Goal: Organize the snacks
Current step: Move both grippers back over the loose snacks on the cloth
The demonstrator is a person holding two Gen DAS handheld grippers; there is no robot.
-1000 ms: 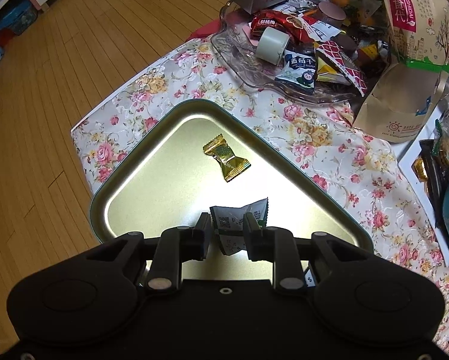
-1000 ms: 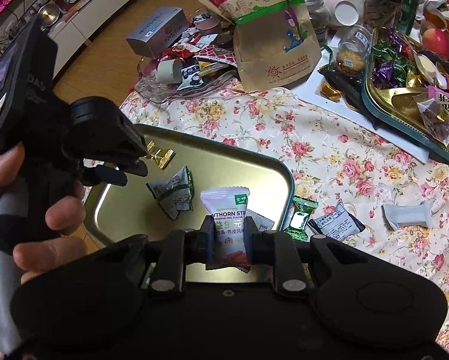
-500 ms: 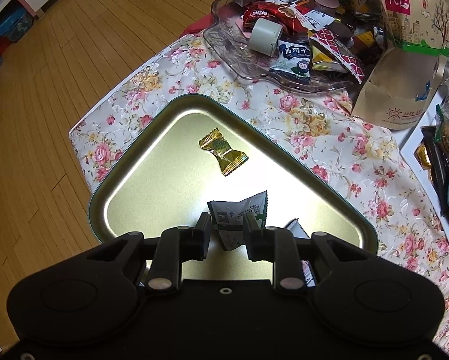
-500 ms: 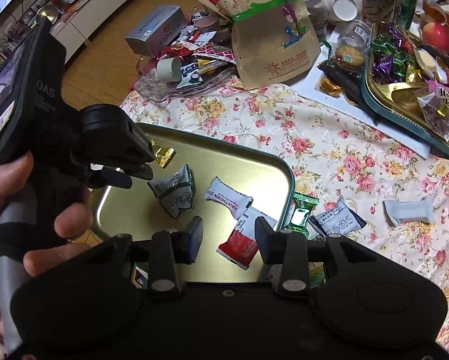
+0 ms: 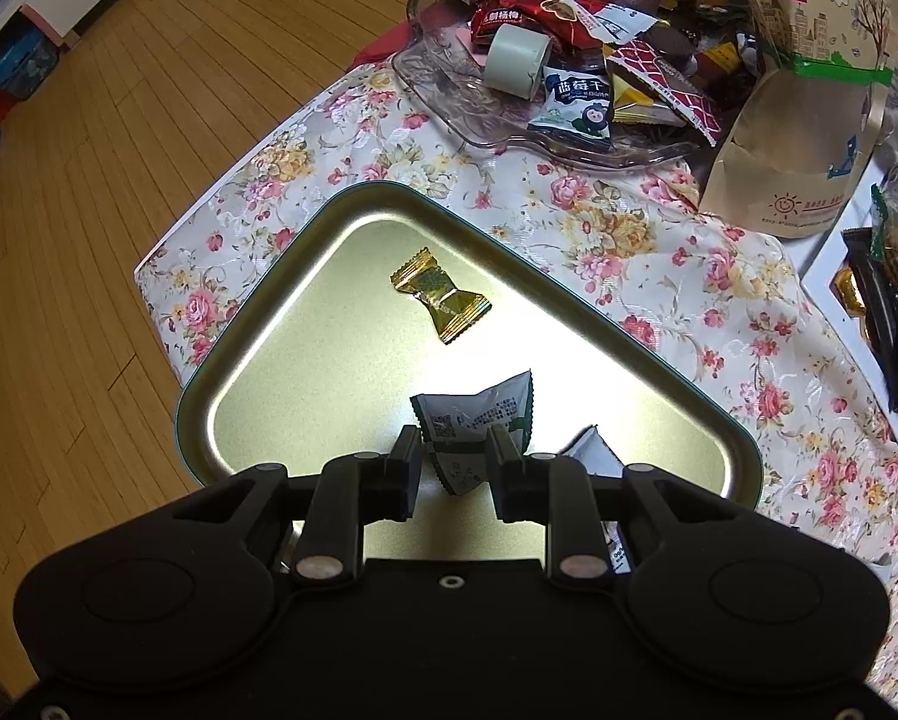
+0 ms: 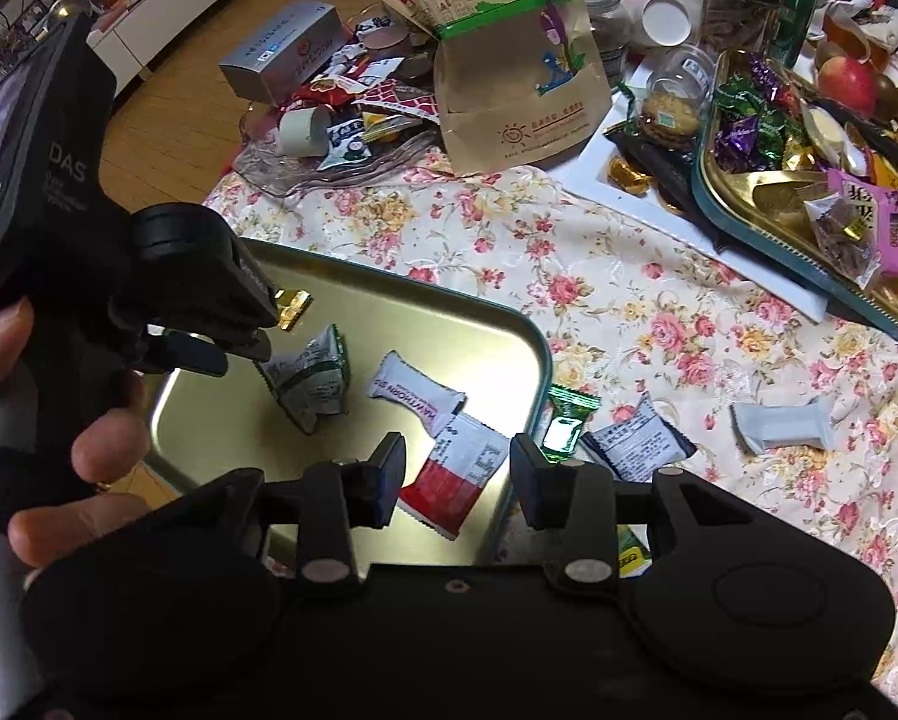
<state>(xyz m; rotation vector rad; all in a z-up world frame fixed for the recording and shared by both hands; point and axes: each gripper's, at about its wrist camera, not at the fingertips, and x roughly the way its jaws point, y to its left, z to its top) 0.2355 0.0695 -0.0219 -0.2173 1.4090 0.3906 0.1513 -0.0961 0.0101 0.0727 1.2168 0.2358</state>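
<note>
A gold metal tray [image 5: 257,396] lies on the floral cloth. On it are a gold-wrapped candy [image 5: 440,297], a crumpled grey-green packet [image 5: 479,408] and the white corner of another packet [image 5: 590,450]. My left gripper [image 5: 452,450] hangs open straight above the grey-green packet, and its pads do not press on it. In the right wrist view the same tray [image 6: 473,324] holds the grey-green packet [image 6: 311,387], a white hawthorn packet [image 6: 416,390] and a red-and-white packet [image 6: 455,474]. My right gripper [image 6: 458,453] stands open over the red-and-white packet, holding nothing.
A glass dish [image 5: 509,114] of mixed snacks and a tall paper bag [image 5: 809,120] stand beyond the tray. Loose packets [image 6: 638,441] lie on the cloth to its right. A second tray [image 6: 749,192] of sweets sits at the far right. A hand [image 6: 89,450] grips the left tool.
My right gripper has opened and let go of the white hawthorn packet, which now lies flat on the tray. The left gripper has stayed put over the grey-green packet.
</note>
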